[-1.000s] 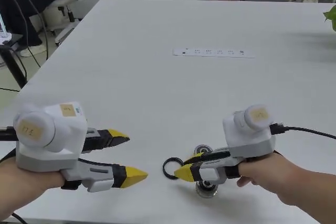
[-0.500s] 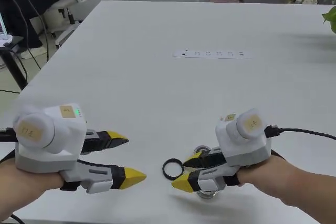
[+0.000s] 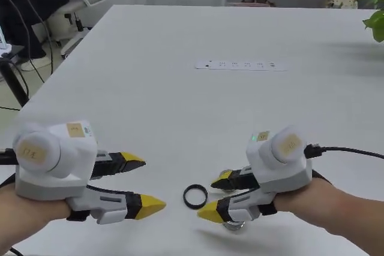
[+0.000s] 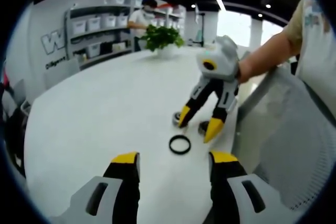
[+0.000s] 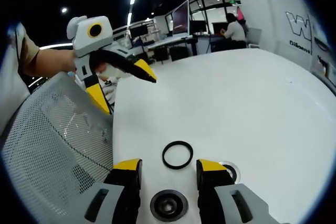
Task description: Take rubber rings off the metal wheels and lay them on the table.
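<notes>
One black rubber ring (image 3: 195,196) lies flat and free on the white worktop (image 3: 198,112), at its near edge, between the two grippers and just left of the right gripper's tips. The right gripper (image 3: 211,197) hangs low over the worktop with its fingers (image 5: 127,177) spread and holding nothing. In the right gripper view the ring (image 5: 177,155) sits just beyond the tips. One metal wheel (image 5: 168,204) rests between the fingers nearer the camera, and a second wheel (image 5: 229,171) peeks out beside the right-hand finger. Whether either wheel carries a ring I cannot tell. The left gripper (image 3: 144,182) is held to the left, apart from the ring, with its fingers (image 4: 126,171) also spread and empty. A power strip (image 3: 240,65) lies far back on the worktop.

The ring looks thin, light and soft, so it should stretch and flop rather than keep its shape. Rubber grips, so it will probably cling to a wheel's groove and need peeling, not pulling. A good hold would be one fingertip hooked under the band's edge, with a pinch across the band itself.

The wheels look small, hard and smooth, and heavy for their size. On this slick worktop they are likely to skate or roll when nudged. It would be safer for one gripper to clamp a wheel across its rim while the other works a ring off.
</notes>
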{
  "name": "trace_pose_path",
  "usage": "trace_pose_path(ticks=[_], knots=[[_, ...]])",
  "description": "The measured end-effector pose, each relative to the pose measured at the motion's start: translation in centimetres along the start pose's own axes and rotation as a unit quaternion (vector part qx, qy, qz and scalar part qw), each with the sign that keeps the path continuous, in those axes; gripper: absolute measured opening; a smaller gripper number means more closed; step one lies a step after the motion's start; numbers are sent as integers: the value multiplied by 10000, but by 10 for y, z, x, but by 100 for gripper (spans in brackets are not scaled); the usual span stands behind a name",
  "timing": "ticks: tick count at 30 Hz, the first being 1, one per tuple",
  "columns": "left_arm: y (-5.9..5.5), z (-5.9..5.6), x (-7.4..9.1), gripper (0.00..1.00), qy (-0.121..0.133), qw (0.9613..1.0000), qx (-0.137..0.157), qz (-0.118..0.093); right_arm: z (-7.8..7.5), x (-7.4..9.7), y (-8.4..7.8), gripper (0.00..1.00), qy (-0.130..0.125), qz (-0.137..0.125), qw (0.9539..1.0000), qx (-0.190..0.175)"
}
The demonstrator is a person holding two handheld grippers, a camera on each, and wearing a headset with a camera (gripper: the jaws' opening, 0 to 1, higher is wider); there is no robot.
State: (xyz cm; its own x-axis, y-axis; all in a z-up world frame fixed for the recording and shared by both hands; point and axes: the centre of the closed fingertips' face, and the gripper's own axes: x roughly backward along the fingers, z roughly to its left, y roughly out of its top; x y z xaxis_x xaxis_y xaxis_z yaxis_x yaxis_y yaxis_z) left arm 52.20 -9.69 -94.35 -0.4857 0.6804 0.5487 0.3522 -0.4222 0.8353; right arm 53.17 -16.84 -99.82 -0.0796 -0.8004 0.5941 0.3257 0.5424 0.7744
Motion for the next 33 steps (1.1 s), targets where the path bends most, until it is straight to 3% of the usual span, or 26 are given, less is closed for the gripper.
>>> trace_pose_path(ticks=[20, 33], knots=[[10, 0, 11, 57, 76, 9999, 31, -149, -8, 52, 28, 50, -394, -661, 9970, -58], [20, -8, 21, 62, 95, 9995, 55, -297, -8, 89, 16, 60, -754, -867, 9933, -123]])
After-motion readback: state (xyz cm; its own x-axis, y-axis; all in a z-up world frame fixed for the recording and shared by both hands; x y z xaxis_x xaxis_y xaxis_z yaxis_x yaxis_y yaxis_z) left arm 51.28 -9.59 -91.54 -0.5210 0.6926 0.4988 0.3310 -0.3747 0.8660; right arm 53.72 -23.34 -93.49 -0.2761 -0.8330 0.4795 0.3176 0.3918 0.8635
